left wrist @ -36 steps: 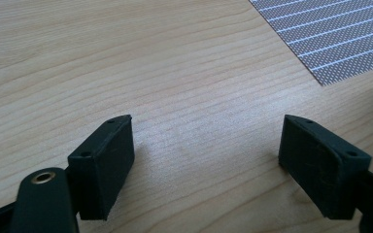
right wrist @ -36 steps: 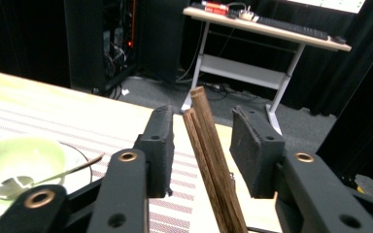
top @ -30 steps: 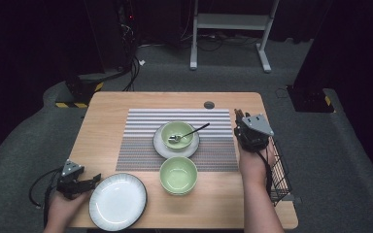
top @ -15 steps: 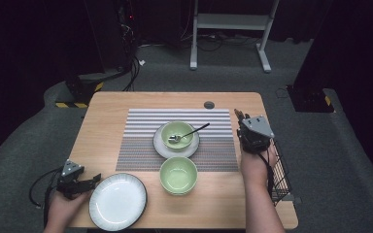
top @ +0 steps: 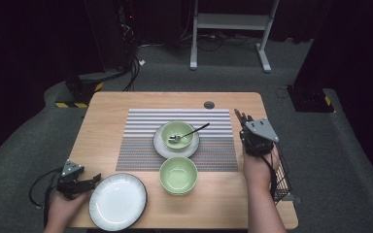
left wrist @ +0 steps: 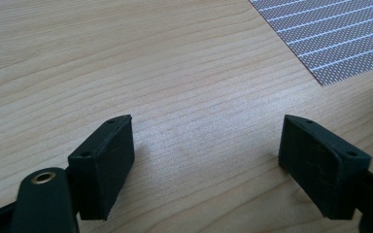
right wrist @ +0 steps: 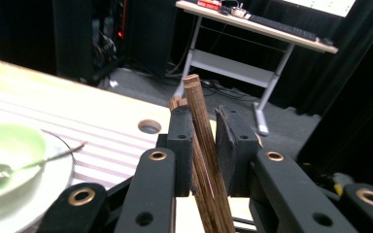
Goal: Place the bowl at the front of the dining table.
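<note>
My right gripper (top: 243, 119) hovers at the table's right edge, beside the striped placemat (top: 141, 141). Its jaws have just been closing and are shut on a pair of brown wooden chopsticks (right wrist: 200, 111), which stick up between the pads (right wrist: 180, 145). At the near left corner my left gripper (top: 95, 178) rests low over bare wood, open with nothing between its fingers (left wrist: 108, 160). It points at a white plate (top: 118, 200). A green bowl (top: 178, 174) stands in front of a second green bowl (top: 177, 135) on a saucer, with a spoon (top: 194, 131) in it.
A black wire rack (top: 281, 174) hangs off the table's right side by my right forearm. A round cable hole (top: 209, 104) sits at the far edge. Bare wood (left wrist: 175, 73) stretches left of the placemat. Dark floor, cables and a white desk frame (top: 233, 29) lie beyond.
</note>
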{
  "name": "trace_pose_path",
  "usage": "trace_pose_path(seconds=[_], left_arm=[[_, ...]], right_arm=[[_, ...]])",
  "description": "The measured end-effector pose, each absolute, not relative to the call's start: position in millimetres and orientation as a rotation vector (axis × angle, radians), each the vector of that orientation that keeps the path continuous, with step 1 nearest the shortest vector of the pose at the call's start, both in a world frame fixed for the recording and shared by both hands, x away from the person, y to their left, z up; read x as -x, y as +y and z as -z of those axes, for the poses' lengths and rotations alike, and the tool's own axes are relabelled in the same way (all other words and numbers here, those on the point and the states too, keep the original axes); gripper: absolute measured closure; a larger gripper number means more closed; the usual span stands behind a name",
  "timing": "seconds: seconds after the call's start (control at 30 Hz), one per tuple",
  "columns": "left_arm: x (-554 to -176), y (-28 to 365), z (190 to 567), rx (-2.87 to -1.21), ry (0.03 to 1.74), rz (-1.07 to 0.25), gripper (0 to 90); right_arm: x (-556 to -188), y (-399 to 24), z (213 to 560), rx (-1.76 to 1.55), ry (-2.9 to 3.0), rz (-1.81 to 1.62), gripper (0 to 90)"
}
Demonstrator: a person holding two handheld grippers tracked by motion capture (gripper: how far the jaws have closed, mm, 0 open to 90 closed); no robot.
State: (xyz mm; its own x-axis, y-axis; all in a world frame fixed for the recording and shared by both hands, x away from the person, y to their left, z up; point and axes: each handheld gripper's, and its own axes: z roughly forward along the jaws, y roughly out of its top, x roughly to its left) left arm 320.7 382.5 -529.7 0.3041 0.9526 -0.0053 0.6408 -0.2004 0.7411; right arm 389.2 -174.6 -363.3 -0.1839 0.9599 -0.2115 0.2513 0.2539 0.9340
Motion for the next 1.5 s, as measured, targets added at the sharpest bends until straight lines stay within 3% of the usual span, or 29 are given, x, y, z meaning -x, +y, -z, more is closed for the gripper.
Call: trace_pose_path(seconds=[0.33, 1.5], left_arm=[[-320.7, 382.5, 529.7, -1.93, 1.414, -0.621, 20.7], [-320.7, 382.5, 529.7, -1.93, 1.414, -0.621, 20.7]], right_arm=[[-387.3, -175.4, 360.2, -1.144, 1.602, -1.014, 75.2], [-375.4, -182.7, 335.8, -1.081, 1.55, -0.961, 84.1]])
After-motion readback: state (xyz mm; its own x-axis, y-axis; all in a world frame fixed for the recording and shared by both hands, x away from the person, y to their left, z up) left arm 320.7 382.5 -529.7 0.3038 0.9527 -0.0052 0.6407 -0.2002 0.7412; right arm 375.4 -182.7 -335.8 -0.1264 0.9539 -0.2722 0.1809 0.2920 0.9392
